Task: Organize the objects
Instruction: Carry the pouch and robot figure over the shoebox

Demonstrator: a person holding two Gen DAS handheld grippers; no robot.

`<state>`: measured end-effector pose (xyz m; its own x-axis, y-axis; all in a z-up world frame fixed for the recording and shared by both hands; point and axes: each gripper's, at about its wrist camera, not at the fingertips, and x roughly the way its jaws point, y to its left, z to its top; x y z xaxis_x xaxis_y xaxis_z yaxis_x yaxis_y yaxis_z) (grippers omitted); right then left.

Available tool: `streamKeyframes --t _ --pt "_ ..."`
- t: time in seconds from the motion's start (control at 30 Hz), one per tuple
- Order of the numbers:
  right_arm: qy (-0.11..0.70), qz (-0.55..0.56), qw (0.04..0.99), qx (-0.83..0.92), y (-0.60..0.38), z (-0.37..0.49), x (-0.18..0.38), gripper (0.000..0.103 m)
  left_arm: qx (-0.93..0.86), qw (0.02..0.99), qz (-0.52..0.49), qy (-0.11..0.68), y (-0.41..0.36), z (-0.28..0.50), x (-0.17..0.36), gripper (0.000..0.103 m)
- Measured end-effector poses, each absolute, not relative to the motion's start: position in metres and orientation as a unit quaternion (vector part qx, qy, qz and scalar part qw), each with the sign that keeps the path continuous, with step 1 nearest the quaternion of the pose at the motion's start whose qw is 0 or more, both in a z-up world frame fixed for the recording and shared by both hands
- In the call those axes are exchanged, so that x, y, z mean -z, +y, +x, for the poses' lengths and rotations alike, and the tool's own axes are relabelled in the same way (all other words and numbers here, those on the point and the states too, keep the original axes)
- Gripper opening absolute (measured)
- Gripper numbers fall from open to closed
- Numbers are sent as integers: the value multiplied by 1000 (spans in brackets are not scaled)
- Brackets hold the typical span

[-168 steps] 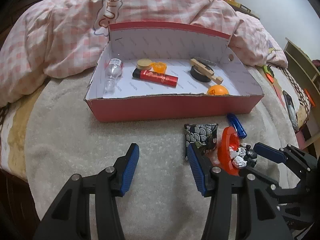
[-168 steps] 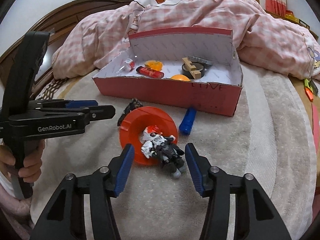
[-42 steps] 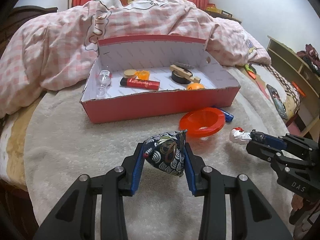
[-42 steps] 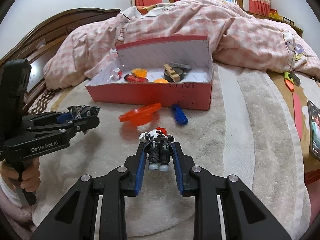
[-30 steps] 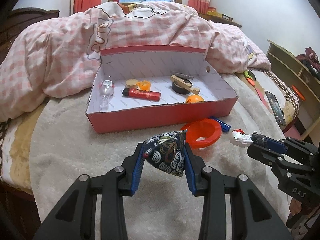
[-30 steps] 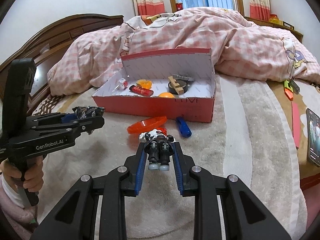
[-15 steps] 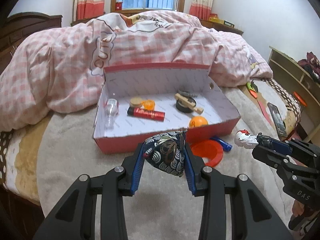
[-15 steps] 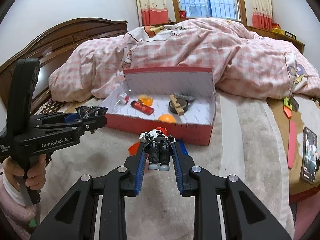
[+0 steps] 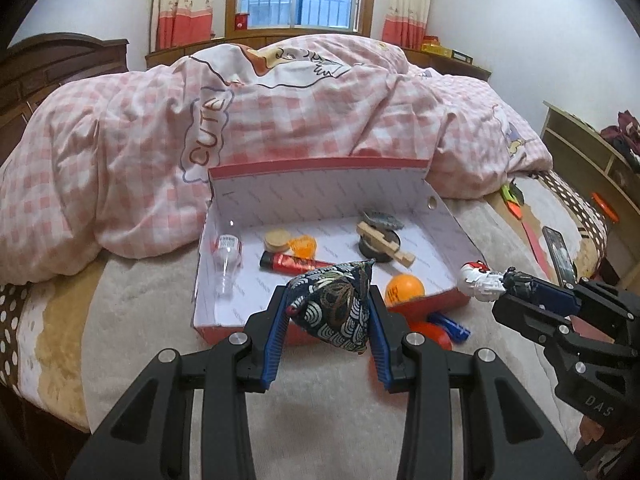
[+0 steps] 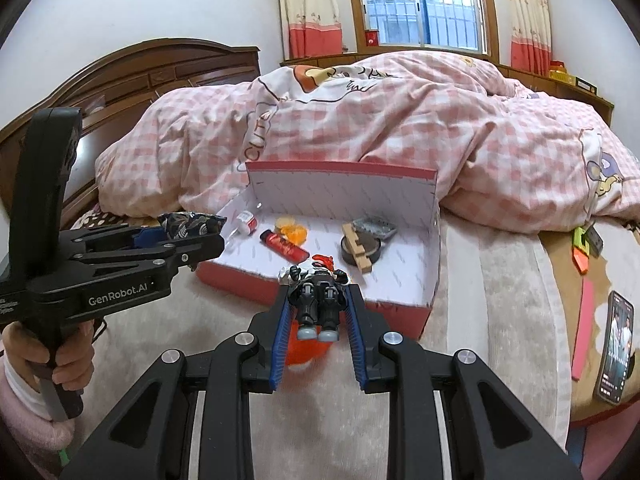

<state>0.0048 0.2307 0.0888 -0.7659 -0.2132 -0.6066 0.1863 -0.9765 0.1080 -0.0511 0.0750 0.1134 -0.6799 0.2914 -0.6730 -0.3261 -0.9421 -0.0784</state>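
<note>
My left gripper (image 9: 329,312) is shut on a dark patterned fabric pouch (image 9: 334,309) and holds it in the air at the near wall of the red cardboard box (image 9: 436,240). The pouch also shows in the right wrist view (image 10: 188,223). My right gripper (image 10: 317,308) is shut on a black and white robot toy figure (image 10: 316,300), raised in front of the box's (image 10: 400,308) near wall. The box holds a small bottle (image 9: 226,256), a red tube (image 9: 294,263), a tape roll with a wooden piece (image 9: 382,242) and an orange ball (image 9: 404,289).
An orange plastic dish (image 9: 434,334) and a blue marker (image 9: 450,322) lie on the beige blanket in front of the box. A pink checked duvet (image 9: 280,120) is heaped behind it. A phone (image 10: 614,340) lies at the right edge of the bed.
Both grippers have risen and moved forward towards the box, each still holding its object. The orange dish and the marker lie where they were.
</note>
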Motion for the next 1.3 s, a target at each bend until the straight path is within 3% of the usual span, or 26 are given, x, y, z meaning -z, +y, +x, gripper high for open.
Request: streamKeyframes --t 0.53,1.3 --pt "-45 309 89 946 241 -54 -96 27 -918 151 -368 14 86 -103 -108 37" --pt "-32 329 56 942 246 -96 -39 27 -906 119 -405 14 88 -149 -46 37"
